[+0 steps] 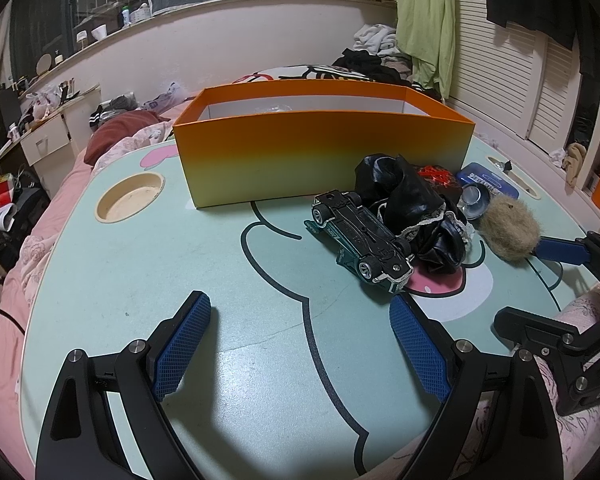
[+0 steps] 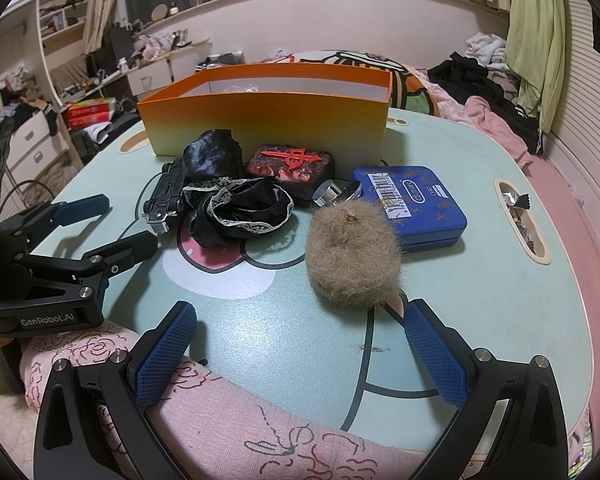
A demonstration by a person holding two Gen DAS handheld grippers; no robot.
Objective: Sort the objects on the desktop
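Observation:
An orange box (image 1: 320, 148) (image 2: 268, 120) stands at the back of the mint-green table (image 1: 180, 248) (image 2: 480, 300). In front of it lie an overturned toy car (image 1: 360, 240) (image 2: 166, 196), a black lace-trimmed cloth (image 1: 416, 204) (image 2: 240, 208), a red-and-black case (image 2: 292, 166), a silver cap (image 2: 332, 194), a blue tin (image 2: 416, 204) (image 1: 490, 182) and a tan fur ball (image 2: 354, 256) (image 1: 508, 232). My left gripper (image 1: 300, 344) (image 2: 128, 220) stands open, just short of the car. My right gripper (image 2: 300, 356) is open with nothing between its fingers, and the fur ball lies just beyond its right fingertip.
A round cup recess (image 1: 130, 198) sits at the table's left. A slot (image 2: 520, 216) at the right edge holds wrappers. Pink bedding (image 2: 220, 432) lies along the near edge. Clothes and shelves crowd the room behind.

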